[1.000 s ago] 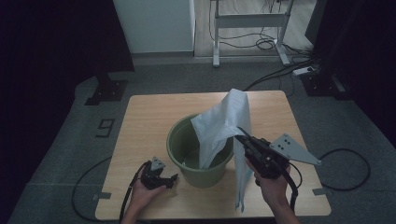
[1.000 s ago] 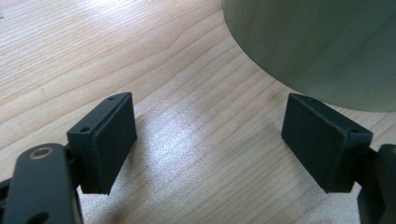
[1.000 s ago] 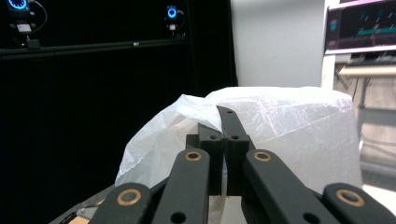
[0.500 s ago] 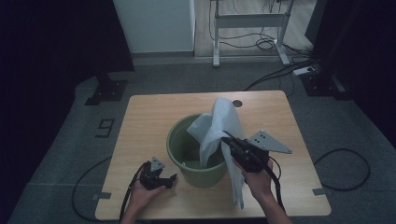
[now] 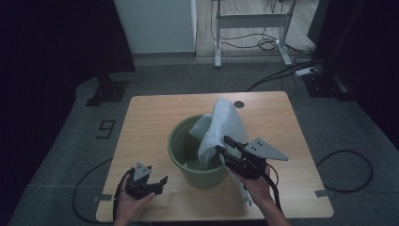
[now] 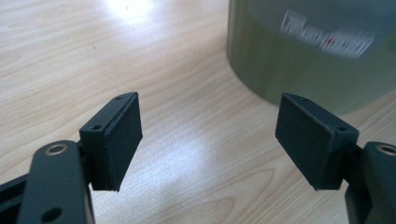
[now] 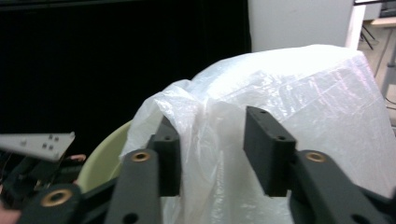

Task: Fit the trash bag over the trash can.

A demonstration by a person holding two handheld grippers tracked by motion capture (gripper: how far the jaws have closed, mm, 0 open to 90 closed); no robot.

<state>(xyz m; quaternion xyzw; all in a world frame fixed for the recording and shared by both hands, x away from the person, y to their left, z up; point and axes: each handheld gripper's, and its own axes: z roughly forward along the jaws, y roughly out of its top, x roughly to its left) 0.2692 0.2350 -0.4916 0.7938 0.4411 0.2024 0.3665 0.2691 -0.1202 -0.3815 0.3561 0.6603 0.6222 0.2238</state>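
High view: green bucket (image 5: 197, 157) with white plastic bag (image 5: 225, 129) on wooden desk (image 5: 150, 117).
Bag drapes over bucket's 3 o'clock rim. Right gripper (image 5: 227, 145) fingers, just opening, stand apart around a bag fold. Left gripper (image 5: 157, 181), at bucket's 8 o'clock, fingers spread, empty.

Dim high view, dark edges; glare on tabletop (image 6: 130, 9); bucket label (image 6: 327, 39) blurred; bag (image 7: 299, 93) overexposed.
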